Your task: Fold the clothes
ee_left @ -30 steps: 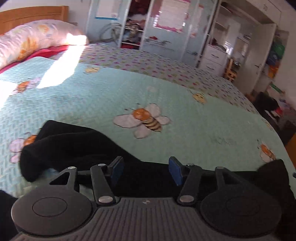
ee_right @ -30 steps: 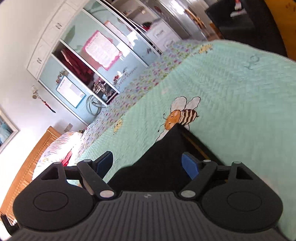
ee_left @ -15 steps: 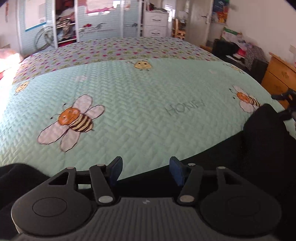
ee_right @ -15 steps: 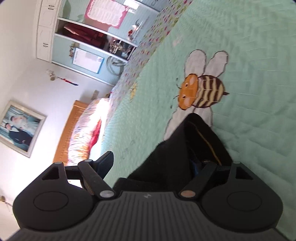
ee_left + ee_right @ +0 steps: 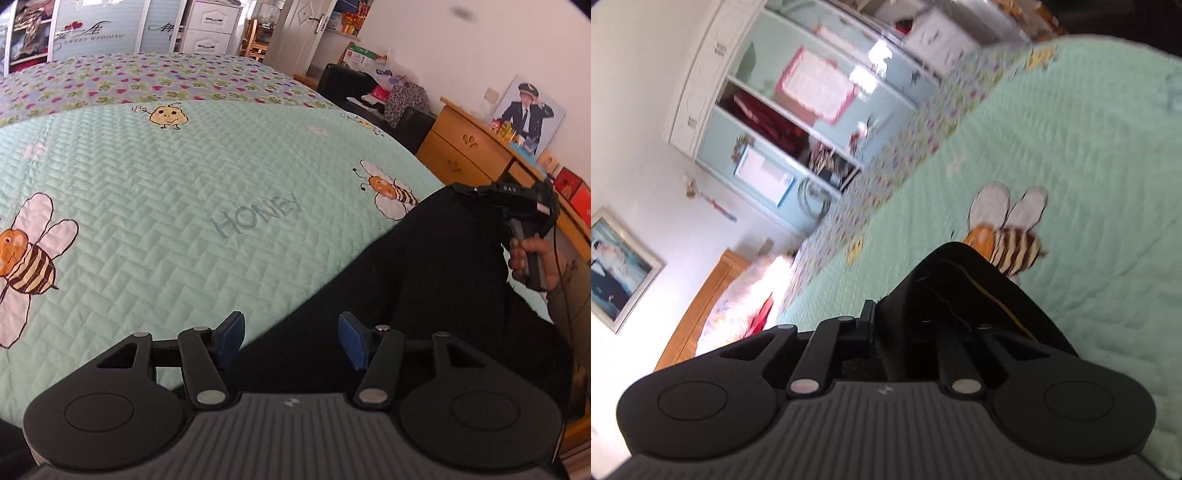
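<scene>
A black garment (image 5: 436, 266) lies along the near edge of the mint bee-print quilt (image 5: 184, 206). Its right end rises in a peak to my right gripper (image 5: 461, 187), held by a hand (image 5: 532, 258). In the right wrist view, the right gripper (image 5: 882, 328) has its jaws closing on a fold of the black garment (image 5: 953, 284), which shows a thin yellow seam and covers the right finger. My left gripper (image 5: 291, 338) stands open low over the garment's edge. Dark cloth lies under the gap, and the blue pads (image 5: 232, 338) touch nothing.
A wooden dresser (image 5: 472, 151) with boxes and a framed photo stands right of the bed. Dark seats and bags (image 5: 347, 85) sit beyond the foot. A wardrobe (image 5: 812, 110) lines the far wall, and a headboard (image 5: 701, 306) with a pillow (image 5: 750, 291) is at the bed's head.
The right jaws went from wide open to closed on the garment's fold. The left gripper swung right along the bed's edge, bringing the dresser and the right gripper into its view.
</scene>
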